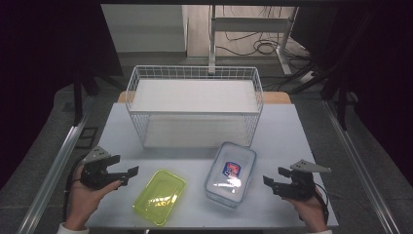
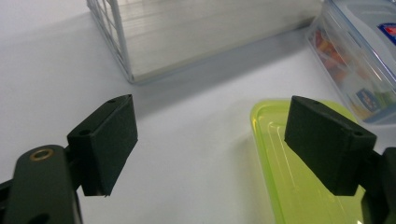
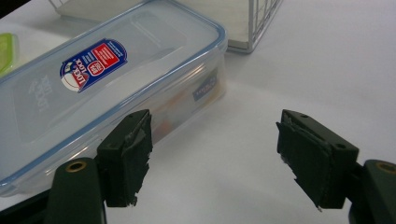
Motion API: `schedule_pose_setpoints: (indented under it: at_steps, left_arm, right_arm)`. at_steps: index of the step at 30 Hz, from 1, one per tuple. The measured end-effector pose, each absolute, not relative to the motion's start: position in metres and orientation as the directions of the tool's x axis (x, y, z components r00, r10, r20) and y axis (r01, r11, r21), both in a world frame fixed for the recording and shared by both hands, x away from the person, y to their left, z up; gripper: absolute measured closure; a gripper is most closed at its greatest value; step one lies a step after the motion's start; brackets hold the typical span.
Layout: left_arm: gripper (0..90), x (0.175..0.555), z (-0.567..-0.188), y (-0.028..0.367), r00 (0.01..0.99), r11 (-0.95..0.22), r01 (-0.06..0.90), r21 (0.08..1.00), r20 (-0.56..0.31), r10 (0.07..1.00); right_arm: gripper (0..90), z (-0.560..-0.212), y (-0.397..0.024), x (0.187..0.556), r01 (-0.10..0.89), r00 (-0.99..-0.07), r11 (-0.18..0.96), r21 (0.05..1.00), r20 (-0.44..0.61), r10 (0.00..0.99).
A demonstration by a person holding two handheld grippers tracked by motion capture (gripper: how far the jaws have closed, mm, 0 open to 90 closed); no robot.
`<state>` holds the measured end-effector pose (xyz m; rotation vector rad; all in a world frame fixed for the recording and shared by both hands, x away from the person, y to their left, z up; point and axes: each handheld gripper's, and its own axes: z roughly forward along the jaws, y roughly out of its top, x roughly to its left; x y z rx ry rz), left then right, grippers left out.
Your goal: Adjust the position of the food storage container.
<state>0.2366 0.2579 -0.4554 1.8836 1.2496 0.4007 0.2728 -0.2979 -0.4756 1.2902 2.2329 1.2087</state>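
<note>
The left gripper hovers near the counter, jaws wide apart and empty, just left of the yellow-green lid. The right gripper is likewise open and empty, beside the clear lidded box, which seems to hold colourful items. A wire basket stands behind.

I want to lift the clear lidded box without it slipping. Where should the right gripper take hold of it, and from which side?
Probably across the near short end of the clear lidded box, coming from its right, where the right gripper waits with jaws open. The box lies flat with its lid on, and its straight side walls give the pads parallel faces below the lid's rim. Its long side looks too wide for the jaws.
</note>
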Motion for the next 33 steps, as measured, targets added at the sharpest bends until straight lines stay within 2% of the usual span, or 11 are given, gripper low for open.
schedule_pose_setpoints:
  at_steps: [16, 20, 22, 24, 25, 28, 29, 31, 33]
  left_arm:
    - [16.7, 0.239, -0.461, 0.252, 0.494, -0.195, 0.624, 0.757, -0.188, 0.849]
    - [16.8, 0.244, -0.46, 0.252, 0.491, -0.18, 0.632, 0.754, -0.21, 0.846]
    - [16.9, 0.243, -0.459, 0.252, 0.491, -0.187, 0.632, 0.752, -0.202, 0.847]
    - [16.9, 0.242, -0.46, 0.252, 0.491, -0.191, 0.63, 0.753, -0.195, 0.849]
    - [16.8, 0.241, -0.459, 0.252, 0.49, -0.192, 0.63, 0.753, -0.194, 0.85]
    - [16.8, 0.239, -0.458, 0.251, 0.495, -0.194, 0.631, 0.751, -0.197, 0.846]
    - [16.7, 0.239, -0.458, 0.251, 0.495, -0.194, 0.631, 0.751, -0.197, 0.846]
    - [16.6, 0.237, -0.455, 0.25, 0.499, -0.202, 0.626, 0.754, -0.188, 0.846]
    - [16.7, 0.237, -0.453, 0.25, 0.505, -0.196, 0.624, 0.757, -0.199, 0.84]
  right_arm:
    - [30.4, -0.476, -0.303, 0.277, 0.598, -0.555, 0.269, 0.755, 0.148, 0.819]
    - [35.7, -0.476, -0.306, 0.276, 0.603, -0.566, 0.272, 0.75, 0.161, 0.809]
    - [43.8, -0.474, -0.308, 0.276, 0.597, -0.58, 0.289, 0.748, 0.155, 0.8]
    - [47.2, -0.474, -0.308, 0.275, 0.595, -0.591, 0.302, 0.745, 0.151, 0.793]
    - [55.7, -0.474, -0.307, 0.273, 0.59, -0.612, 0.33, 0.737, 0.141, 0.778]
    - [68.7, -0.475, -0.302, 0.269, 0.588, -0.649, 0.376, 0.717, 0.14, 0.748]
    - [68.7, -0.475, -0.302, 0.269, 0.588, -0.649, 0.376, 0.717, 0.14, 0.748]
    - [82.7, -0.475, -0.291, 0.26, 0.563, -0.714, 0.445, 0.696, 0.139, 0.686]
    - [87.4, -0.475, -0.282, 0.253, 0.545, -0.751, 0.484, 0.685, 0.142, 0.645]
